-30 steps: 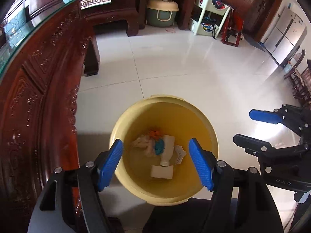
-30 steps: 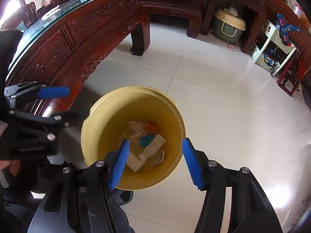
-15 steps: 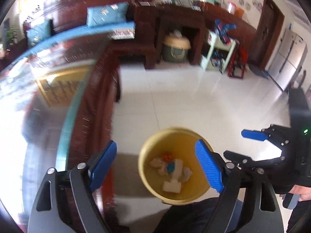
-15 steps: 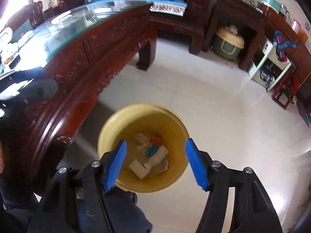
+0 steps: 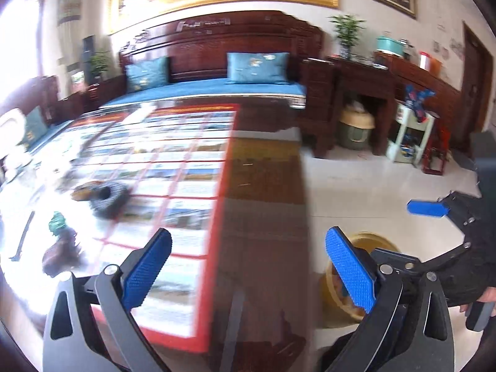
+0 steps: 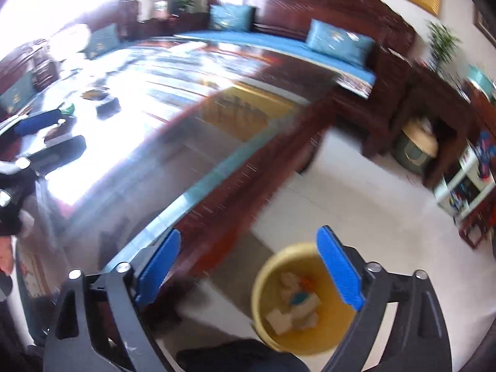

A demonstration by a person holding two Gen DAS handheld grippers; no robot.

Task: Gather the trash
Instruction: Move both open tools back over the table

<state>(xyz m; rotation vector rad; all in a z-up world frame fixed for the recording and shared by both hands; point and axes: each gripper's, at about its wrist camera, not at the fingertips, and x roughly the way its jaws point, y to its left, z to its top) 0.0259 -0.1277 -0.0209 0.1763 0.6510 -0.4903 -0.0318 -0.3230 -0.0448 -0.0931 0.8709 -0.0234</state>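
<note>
The yellow trash bucket [image 6: 279, 316] stands on the floor beside the table, with paper scraps and a white bottle [image 6: 305, 305] inside; it also shows in the left wrist view [image 5: 330, 282]. My left gripper [image 5: 248, 271] is open and empty above the glass-topped wooden table [image 5: 254, 192]. My right gripper [image 6: 248, 271] is open and empty, above the table edge and the bucket. Blurred small items lie on the table at left: a dark ring-shaped thing [image 5: 105, 197], a green piece [image 5: 57, 221] and a dark lump [image 5: 60, 252].
A wooden sofa with blue cushions [image 5: 257, 65] runs behind the table. A green-and-cream bin [image 5: 355, 125] and a white shelf unit [image 5: 409, 136] stand at the far wall. White tiled floor [image 5: 372, 179] lies right of the table.
Both grippers have risen from over the bucket and swung left up to the tabletop. The bucket now sits low in both views. Both stay open and empty.
</note>
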